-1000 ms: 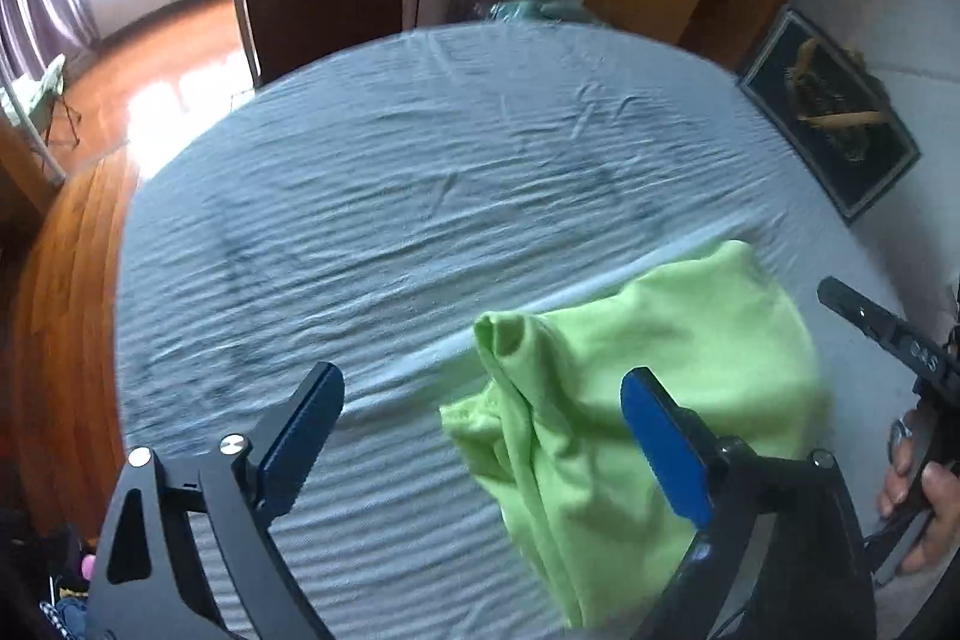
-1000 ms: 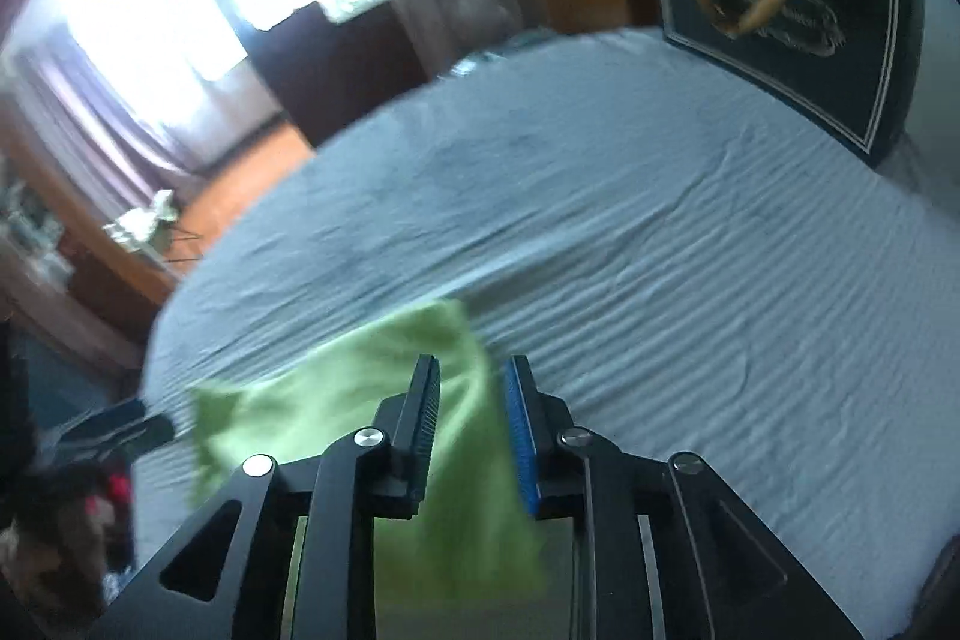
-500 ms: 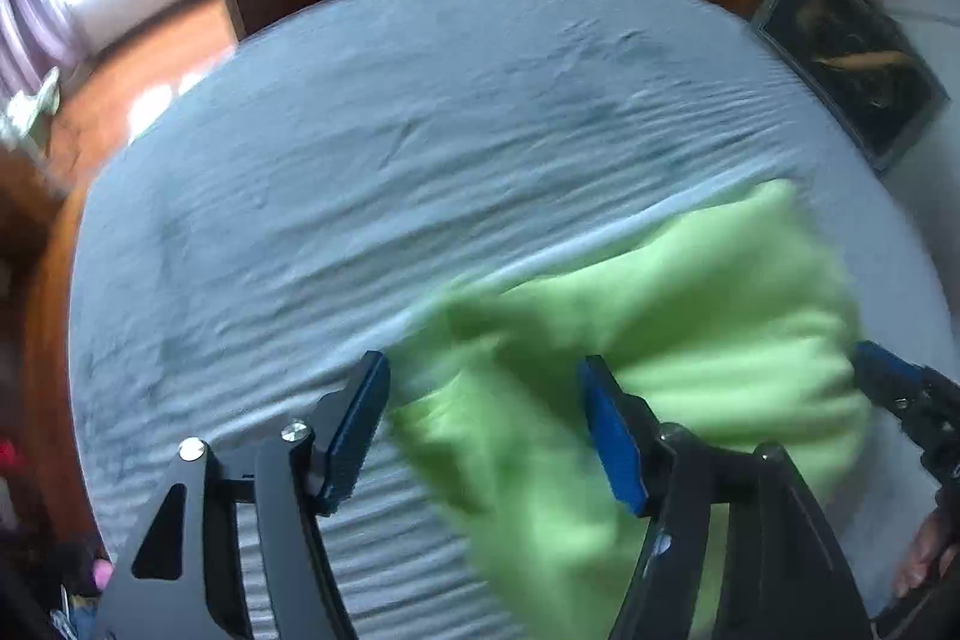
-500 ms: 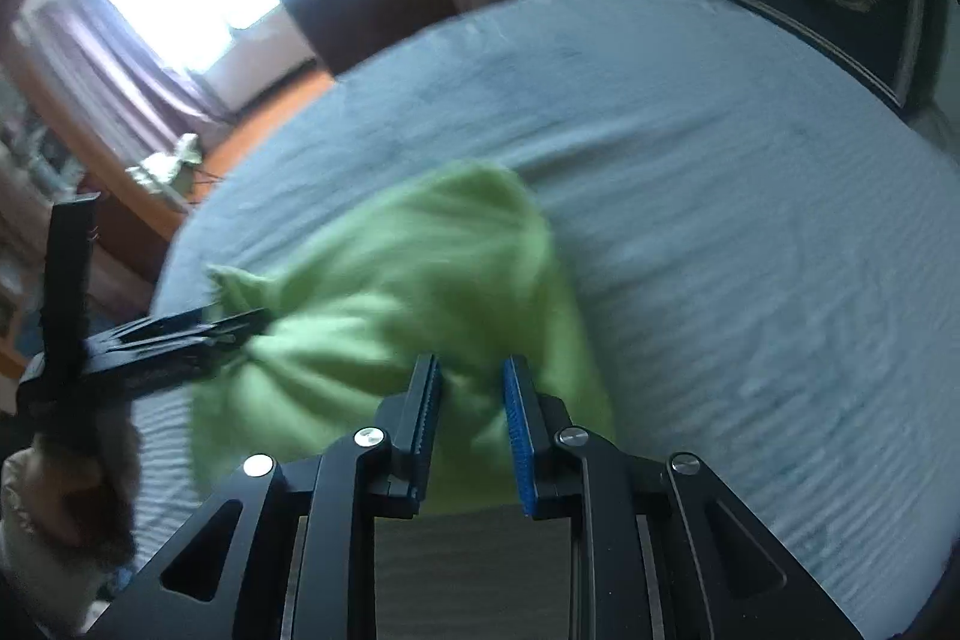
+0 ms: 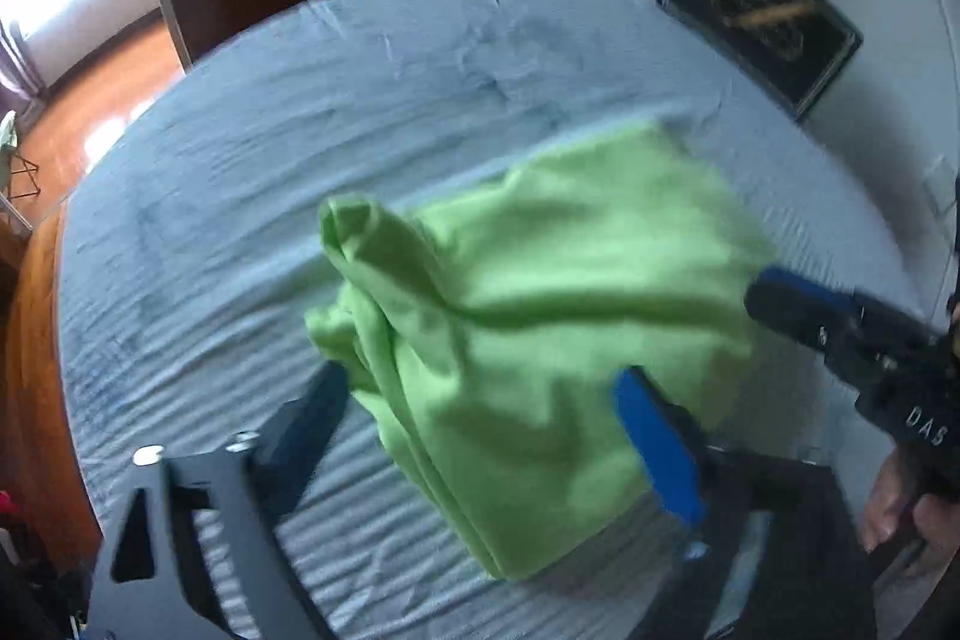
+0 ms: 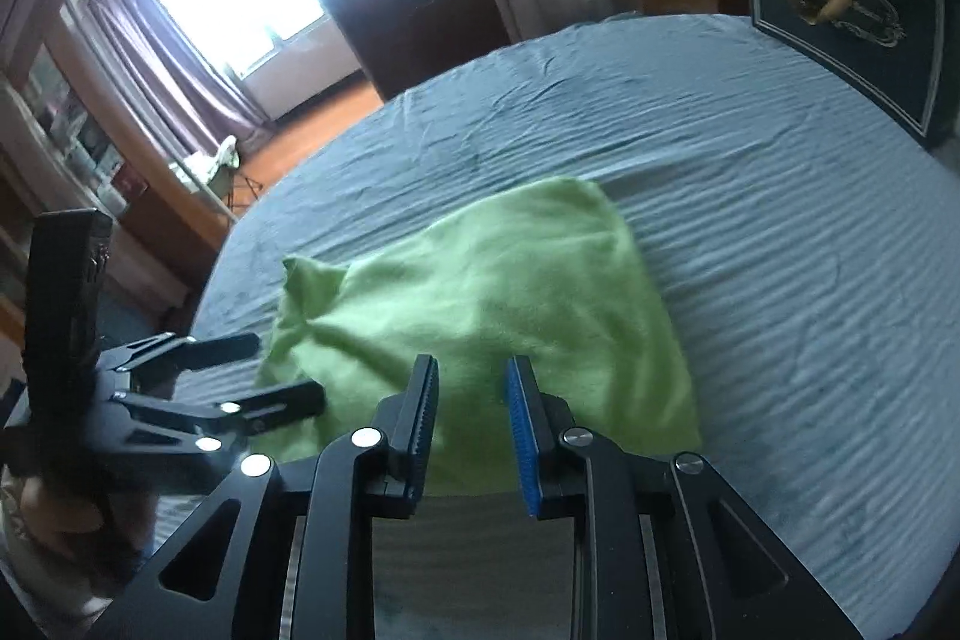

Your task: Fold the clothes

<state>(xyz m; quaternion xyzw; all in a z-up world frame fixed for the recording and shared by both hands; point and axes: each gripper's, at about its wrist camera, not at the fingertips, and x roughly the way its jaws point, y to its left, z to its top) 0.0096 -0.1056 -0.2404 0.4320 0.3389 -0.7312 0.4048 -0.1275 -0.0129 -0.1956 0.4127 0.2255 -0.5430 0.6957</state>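
Note:
A lime-green garment (image 5: 540,316) lies folded over on the grey bed sheet (image 5: 300,148), with a bunched end at its left. It also shows in the right wrist view (image 6: 498,292). My left gripper (image 5: 480,400) is open, its fingers on either side of the garment's near left part. My right gripper (image 6: 471,400) is open by a narrow gap at the garment's near edge, with green cloth seen between the fingers; the frames do not show it pinched. The right gripper also shows in the left wrist view (image 5: 780,298), at the garment's right edge.
A dark framed picture (image 6: 840,16) leans on the wall at the bed's far right. A wooden floor (image 5: 90,112), a dark cabinet (image 6: 408,28) and curtained windows lie beyond the bed's left and far edges.
The right gripper's jaws have opened a little and the garment has dropped flatter onto the sheet. The left gripper has closed in on the garment's left part.

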